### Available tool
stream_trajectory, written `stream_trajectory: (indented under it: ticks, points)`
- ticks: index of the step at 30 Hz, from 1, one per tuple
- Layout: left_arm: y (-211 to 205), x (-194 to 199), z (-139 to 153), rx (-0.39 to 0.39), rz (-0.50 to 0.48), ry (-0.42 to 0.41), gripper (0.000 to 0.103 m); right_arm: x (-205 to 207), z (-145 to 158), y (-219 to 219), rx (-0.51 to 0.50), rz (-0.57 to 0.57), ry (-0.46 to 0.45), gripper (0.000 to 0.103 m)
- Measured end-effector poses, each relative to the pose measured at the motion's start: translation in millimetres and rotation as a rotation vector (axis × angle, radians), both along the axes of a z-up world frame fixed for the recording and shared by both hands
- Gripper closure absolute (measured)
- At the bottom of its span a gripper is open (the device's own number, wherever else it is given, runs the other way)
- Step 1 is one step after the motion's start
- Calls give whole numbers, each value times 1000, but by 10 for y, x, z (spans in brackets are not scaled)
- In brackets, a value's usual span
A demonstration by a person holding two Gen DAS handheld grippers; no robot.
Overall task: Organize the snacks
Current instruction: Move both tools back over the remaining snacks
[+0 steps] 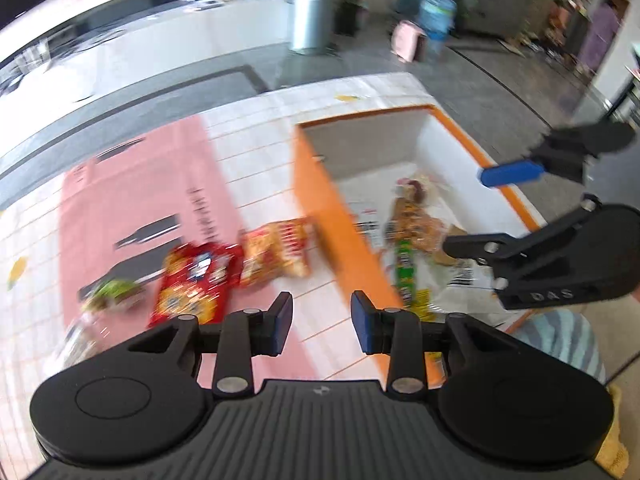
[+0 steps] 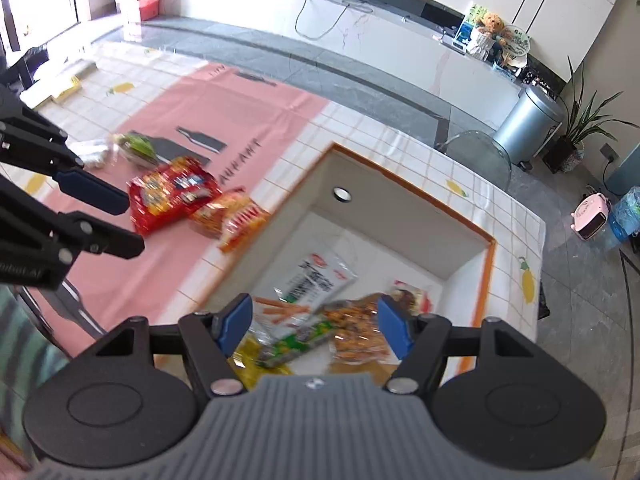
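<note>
While both views are motion-blurred, my two sets of fingers read clearly enough. Left gripper (image 1: 321,322): fingers spread a little, nothing between them, hanging over the table (image 1: 256,136) at the lower centre of the left view, just left of the box (image 1: 316,200). Right gripper (image 2: 315,324): fingers spread wider, nothing pinched, above the box (image 2: 486,276) at the lower centre of the right view; the snacks seen between them lie below, on the box floor.

Box: white inside, orange rim, open top, sitting on the checked cloth at the right side of the left view. Inside it: a white packet (image 2: 320,280) with dark print, a green packet (image 2: 296,344), a clear bag of brown snacks (image 2: 356,332), a yellow packet (image 2: 256,360) at the near corner, and a red-and-white packet (image 2: 412,292) toward the right wall. They overlap; exact stacking is unclear.

Still outside on the table, left of the box: a red bag (image 1: 196,276) on the pink mat (image 1: 132,200), an orange bag (image 1: 276,252) just beside it and near the box wall, and a green bag (image 1: 114,294) further left, blurred. In the right view these three sit at the middle left, with my left gripper crossing the frame edge next to the red bag.

A striped sleeve (image 1: 560,340) shows at the lower right of the left view.
</note>
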State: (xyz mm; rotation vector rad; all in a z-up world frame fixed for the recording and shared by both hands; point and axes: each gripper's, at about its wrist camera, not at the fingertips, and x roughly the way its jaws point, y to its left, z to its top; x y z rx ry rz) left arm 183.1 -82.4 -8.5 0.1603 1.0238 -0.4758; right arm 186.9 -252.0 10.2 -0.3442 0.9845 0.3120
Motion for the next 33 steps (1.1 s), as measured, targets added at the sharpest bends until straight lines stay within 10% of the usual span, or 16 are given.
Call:
stream_trajectory:
  ticks: [14, 33]
  points:
    - [1672, -185, -193, -37, 288, -56, 57, -359, -324, 1066, 294, -123, -79, 36]
    - [2659, 342, -881, -55, 341, -50, 29, 323, -1238, 2072, 263, -284, -7, 17]
